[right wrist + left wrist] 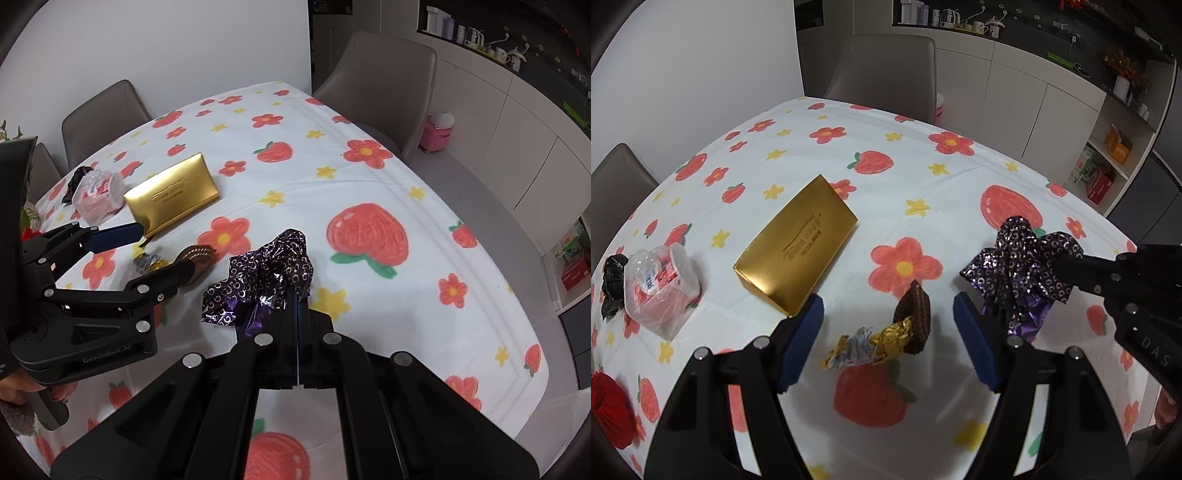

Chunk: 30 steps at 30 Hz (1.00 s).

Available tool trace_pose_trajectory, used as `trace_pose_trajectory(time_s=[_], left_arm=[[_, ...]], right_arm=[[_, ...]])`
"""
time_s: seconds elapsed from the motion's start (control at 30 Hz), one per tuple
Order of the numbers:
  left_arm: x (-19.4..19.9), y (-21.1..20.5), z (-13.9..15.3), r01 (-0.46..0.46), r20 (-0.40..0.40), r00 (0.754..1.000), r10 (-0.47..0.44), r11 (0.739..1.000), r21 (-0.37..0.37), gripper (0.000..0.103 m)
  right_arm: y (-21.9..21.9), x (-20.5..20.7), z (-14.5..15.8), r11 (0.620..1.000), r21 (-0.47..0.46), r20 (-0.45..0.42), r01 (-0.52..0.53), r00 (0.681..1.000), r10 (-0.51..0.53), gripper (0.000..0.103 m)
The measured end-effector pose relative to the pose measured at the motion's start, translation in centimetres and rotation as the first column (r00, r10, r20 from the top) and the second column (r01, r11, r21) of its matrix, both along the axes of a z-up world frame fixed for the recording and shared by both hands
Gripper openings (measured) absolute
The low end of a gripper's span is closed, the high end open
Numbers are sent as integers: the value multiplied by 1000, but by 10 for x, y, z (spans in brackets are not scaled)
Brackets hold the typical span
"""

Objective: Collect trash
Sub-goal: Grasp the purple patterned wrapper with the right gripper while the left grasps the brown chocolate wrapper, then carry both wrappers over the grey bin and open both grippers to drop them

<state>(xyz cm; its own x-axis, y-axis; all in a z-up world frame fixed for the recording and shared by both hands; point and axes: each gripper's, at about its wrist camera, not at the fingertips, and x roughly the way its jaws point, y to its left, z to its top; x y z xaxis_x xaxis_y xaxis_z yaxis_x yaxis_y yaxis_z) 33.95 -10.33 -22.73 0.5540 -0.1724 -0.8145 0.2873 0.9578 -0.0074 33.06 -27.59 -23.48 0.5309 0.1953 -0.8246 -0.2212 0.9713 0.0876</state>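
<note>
A crumpled purple patterned wrapper [1023, 266] [266, 273] is pinched in my right gripper [295, 295], whose jaws are shut on its near edge; in the left wrist view that gripper [1060, 262] comes in from the right. My left gripper [886, 310] [162, 251] stands open low over the tablecloth. Between its blue fingers [809, 325] lie a gold foil wrapper [871, 343] and a brown pleated paper cup [916, 314], and neither pad touches them.
A gold box [798, 247] lies just beyond the left gripper. Further left are a plastic-wrapped pink cup [661, 288], a black wrapper [613, 284] and a red bundle [609, 410]. Grey chairs [376, 81] stand around the flowered tablecloth [923, 184].
</note>
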Motion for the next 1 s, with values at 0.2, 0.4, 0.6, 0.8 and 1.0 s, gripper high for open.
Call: trace_pose_trajectory(time_s=[0.2,0.4,0.6,0.8,1.0], left_arm=[[10,-6,-21,11,-68,998,-10,1000,15,39],[4,-7,-19,16,-58,998,-16,1000,0,17],[-8,-12,-3,13,-35,999,-14,1000,-24,17],[-27,-30,5,30,-26,999,-31,999,-19,17],[-57,-63,12,65,-18,998,-65,998,-13,17]], right_arm=[[1,8,-3,1000,5,-5,-1,1000,1,0],[1,7,-4,1000,14,-8,-5,1000,5,0],[-4,-1,0,1000,29,-1,-8,1000,8,0],[-23,-21,8,999,49,14,7,1000,-8,0],[-56,-55,15,998,58,31,29,999,-30,0]])
